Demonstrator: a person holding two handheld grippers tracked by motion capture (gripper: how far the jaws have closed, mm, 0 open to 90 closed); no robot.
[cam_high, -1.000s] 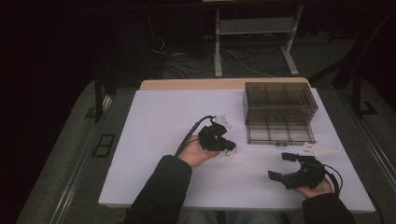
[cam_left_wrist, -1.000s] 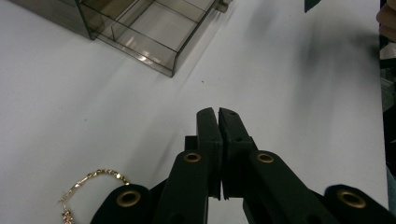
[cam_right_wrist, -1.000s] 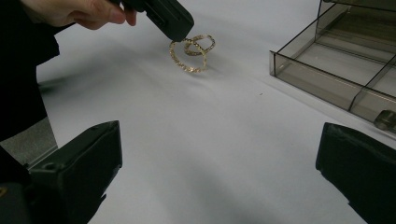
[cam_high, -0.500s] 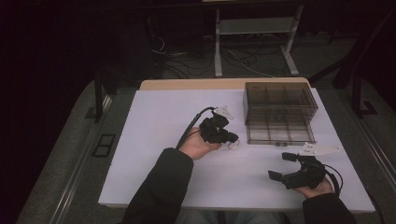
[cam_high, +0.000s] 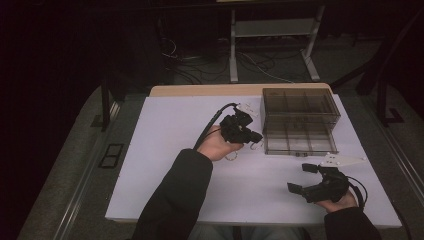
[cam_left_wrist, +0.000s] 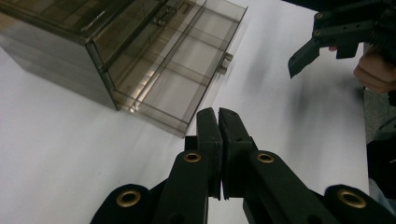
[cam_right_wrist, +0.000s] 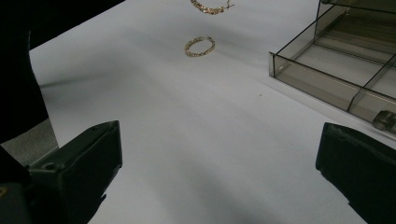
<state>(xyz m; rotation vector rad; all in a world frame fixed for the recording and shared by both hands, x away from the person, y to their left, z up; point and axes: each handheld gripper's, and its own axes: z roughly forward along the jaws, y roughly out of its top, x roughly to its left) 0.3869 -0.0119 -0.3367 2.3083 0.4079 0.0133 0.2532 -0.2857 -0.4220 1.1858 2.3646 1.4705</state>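
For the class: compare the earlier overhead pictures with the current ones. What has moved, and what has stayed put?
The left gripper, jaws shut, has moved away from the person toward the smoky drawer box, lifting off the table; whether it grips an earring cannot be told. A gold hoop earring lies on the white table. The right gripper, jaws open, and the open drawer stayed as they were.

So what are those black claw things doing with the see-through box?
A person holds a gripper in each hand at a white table. The left gripper, jaws shut, is up beside the smoky box, whose drawer is pulled open. The right gripper rests near the table's front edge with its jaws open. A gold hoop lies on the table; it may be headed for the drawer.
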